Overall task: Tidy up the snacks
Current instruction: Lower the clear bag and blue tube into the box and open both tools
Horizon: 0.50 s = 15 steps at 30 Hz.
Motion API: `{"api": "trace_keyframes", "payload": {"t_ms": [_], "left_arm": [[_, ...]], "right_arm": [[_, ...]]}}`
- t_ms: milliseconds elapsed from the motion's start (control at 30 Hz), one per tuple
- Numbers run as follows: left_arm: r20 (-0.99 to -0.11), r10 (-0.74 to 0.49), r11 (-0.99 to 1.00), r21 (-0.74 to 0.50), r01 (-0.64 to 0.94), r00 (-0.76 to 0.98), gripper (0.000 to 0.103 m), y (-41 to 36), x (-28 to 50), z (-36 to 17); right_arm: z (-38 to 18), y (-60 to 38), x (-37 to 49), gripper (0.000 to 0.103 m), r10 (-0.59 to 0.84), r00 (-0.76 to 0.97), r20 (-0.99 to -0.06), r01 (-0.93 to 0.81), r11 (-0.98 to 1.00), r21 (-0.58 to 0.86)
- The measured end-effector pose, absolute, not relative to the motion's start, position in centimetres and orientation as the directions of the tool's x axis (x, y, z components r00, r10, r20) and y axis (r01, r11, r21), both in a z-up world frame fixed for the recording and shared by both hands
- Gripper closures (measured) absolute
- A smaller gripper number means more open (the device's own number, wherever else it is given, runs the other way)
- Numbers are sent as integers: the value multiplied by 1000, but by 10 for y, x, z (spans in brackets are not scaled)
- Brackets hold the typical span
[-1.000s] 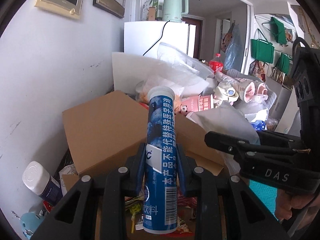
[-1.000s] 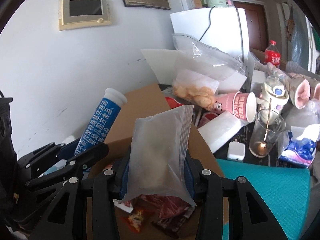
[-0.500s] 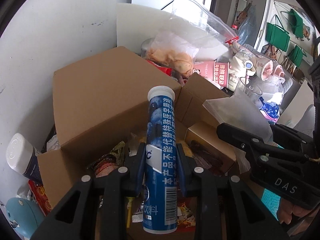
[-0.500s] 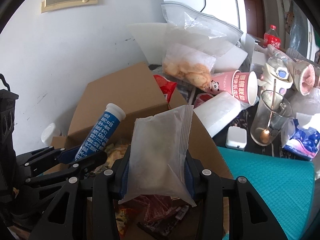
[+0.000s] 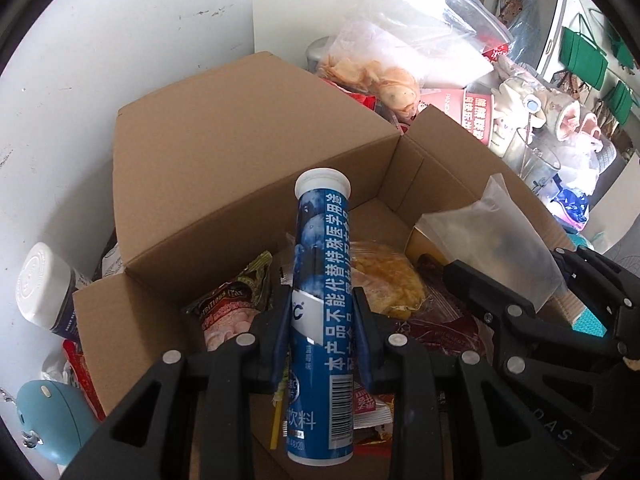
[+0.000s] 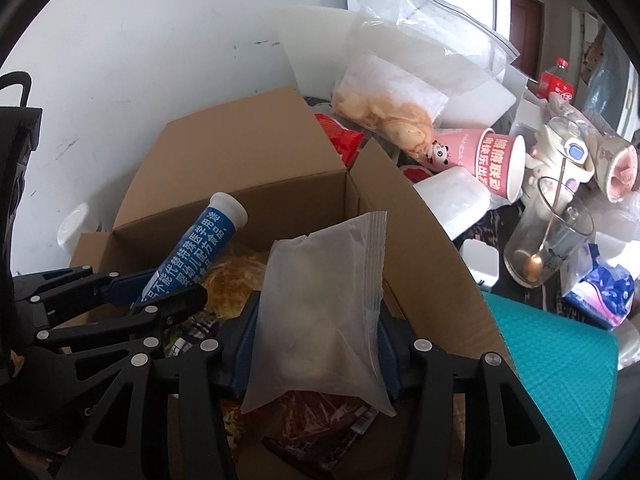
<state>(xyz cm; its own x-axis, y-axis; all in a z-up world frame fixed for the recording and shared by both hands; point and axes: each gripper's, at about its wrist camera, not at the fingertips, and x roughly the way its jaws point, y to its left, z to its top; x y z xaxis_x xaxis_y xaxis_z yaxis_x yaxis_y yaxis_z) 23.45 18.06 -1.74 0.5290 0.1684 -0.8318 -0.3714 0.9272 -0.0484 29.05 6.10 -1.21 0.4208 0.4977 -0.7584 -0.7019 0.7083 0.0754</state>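
Observation:
My left gripper is shut on a blue tube with a white cap, upright over the open cardboard box. Several snack packets lie in the box, among them a yellow pastry and a red packet. My right gripper holds a frosted zip bag above the box's right side. Its jaws are opening, and the bag still stands between the pads. In the right wrist view the left gripper and the tube lean in from the left. The bag also shows in the left wrist view.
Behind the box lie a clear bag of crackers, a pink paper cup and a glass with a spoon. A teal mat lies to the right. A white-capped bottle stands left of the box by the white wall.
Both grippers have sunk and tipped down toward the box, so its inside now shows. The tube and the zip bag came down with them. The right pads stand slightly wider.

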Motion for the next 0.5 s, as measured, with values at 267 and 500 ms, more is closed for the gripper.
{"api": "trace_keyframes", "payload": {"t_ms": [267, 500], "left_arm": [[-831, 202, 916, -26, -399, 518, 69, 183, 235, -16], [-809, 229, 908, -22, -419, 541, 69, 184, 224, -1]], "right_arm": [[-14, 60, 293, 48, 477, 423, -771, -689, 722, 69], [1, 55, 286, 44, 497, 444, -746, -689, 721, 70]]}}
